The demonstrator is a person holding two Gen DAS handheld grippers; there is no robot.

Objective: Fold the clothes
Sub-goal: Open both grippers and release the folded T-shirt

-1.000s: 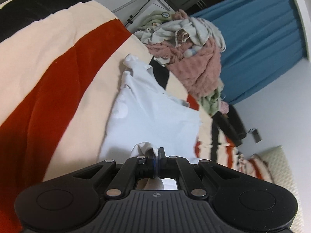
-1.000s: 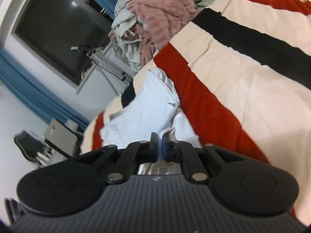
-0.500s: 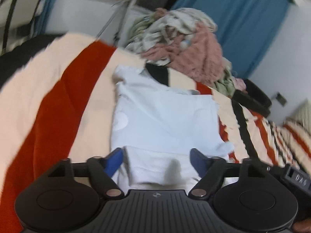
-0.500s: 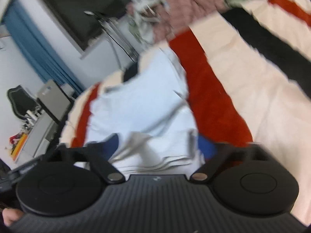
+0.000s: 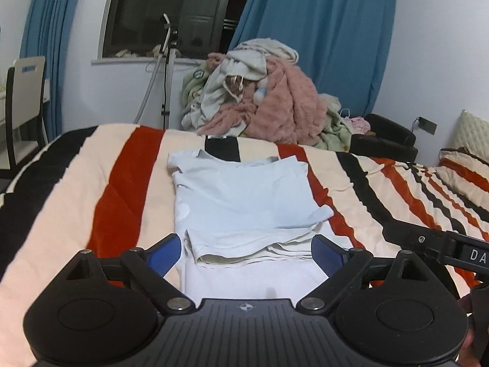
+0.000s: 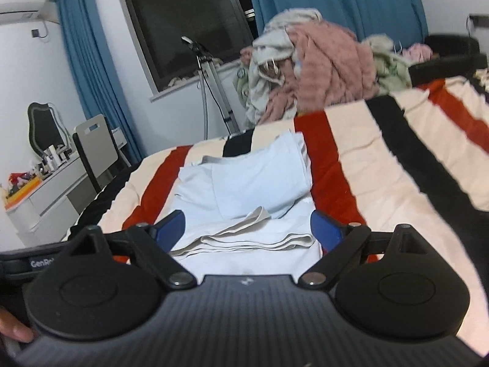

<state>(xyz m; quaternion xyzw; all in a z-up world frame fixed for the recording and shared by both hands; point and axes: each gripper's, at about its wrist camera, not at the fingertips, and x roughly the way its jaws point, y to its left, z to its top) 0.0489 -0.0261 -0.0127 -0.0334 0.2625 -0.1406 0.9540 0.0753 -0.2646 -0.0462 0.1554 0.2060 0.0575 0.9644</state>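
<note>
The left claw [image 5: 246, 252] has just been opening and its blue pads stand wide apart, gripping nothing. The pale blue shirt [image 5: 244, 195] lies just ahead of it on the striped bed [image 5: 76, 189], its folded hem between the pads and touching neither. The right claw [image 6: 247, 229] is likewise spread wide and empty above that hem. Beyond the shirt sits a heap of clothes [image 5: 262, 98].

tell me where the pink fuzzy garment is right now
The pink fuzzy garment sits in the laundry pile beyond the far edge of the striped bed, in front of the blue curtain and past the folded pale blue shirt.
</note>
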